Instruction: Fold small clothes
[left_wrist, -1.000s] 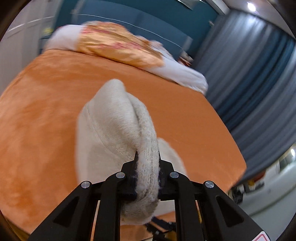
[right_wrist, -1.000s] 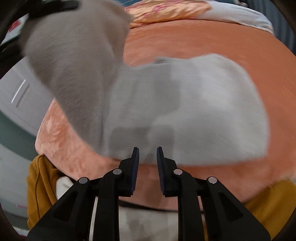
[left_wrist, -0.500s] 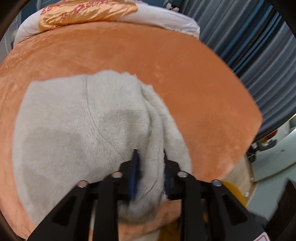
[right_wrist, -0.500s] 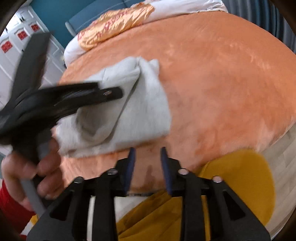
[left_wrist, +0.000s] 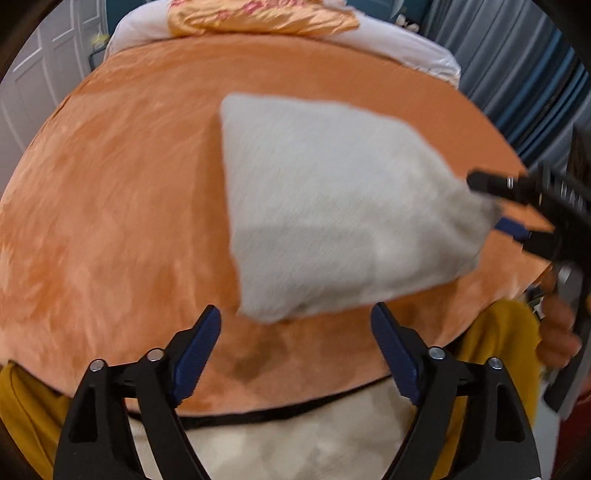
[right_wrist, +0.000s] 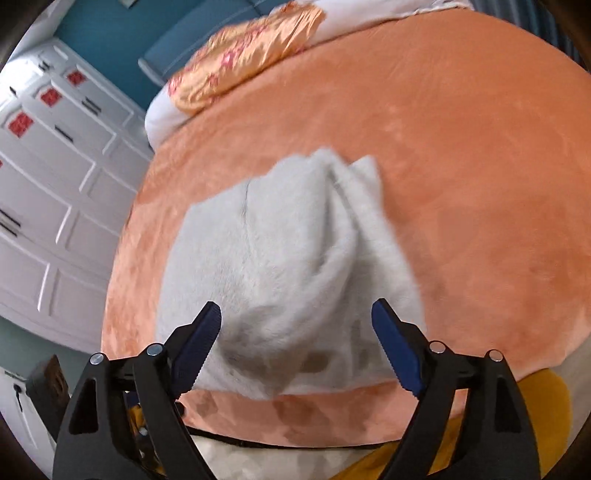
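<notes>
Both grippers stood wide open, their jaws having just been opening: the left gripper (left_wrist: 295, 328) had nothing between its blue pads, and the cream knit garment (left_wrist: 332, 214) lay just beyond its tips toward twelve o'clock. The right gripper (right_wrist: 295, 325) straddled the garment's near edge with clear gaps on either side — not pressing it. In the left wrist view the right gripper (left_wrist: 498, 206) showed at three o'clock, its jaws parted at the garment's corner, a person's hand (left_wrist: 557, 325) below it on the handle.

The garment (right_wrist: 288, 266) rested on the orange bedspread (left_wrist: 110, 221) near the bed's front edge, lying as a rough folded block, with a ridge of bunched fabric running from its middle toward one o'clock in the right wrist view. Farther out, at twelve o'clock, sat a gold patterned pillow (left_wrist: 266, 18) on white bedding; white cupboard doors (right_wrist: 48, 184) stood at nine o'clock in the right wrist view, and yellow cloth (left_wrist: 495, 332) hung below the bed edge.

By my reading, a fold had just been laid and let go. The next move likely called for smoothing that ridge, or picking up an edge low and square for another fold — pinching only the top layer would drag the stack askew.
</notes>
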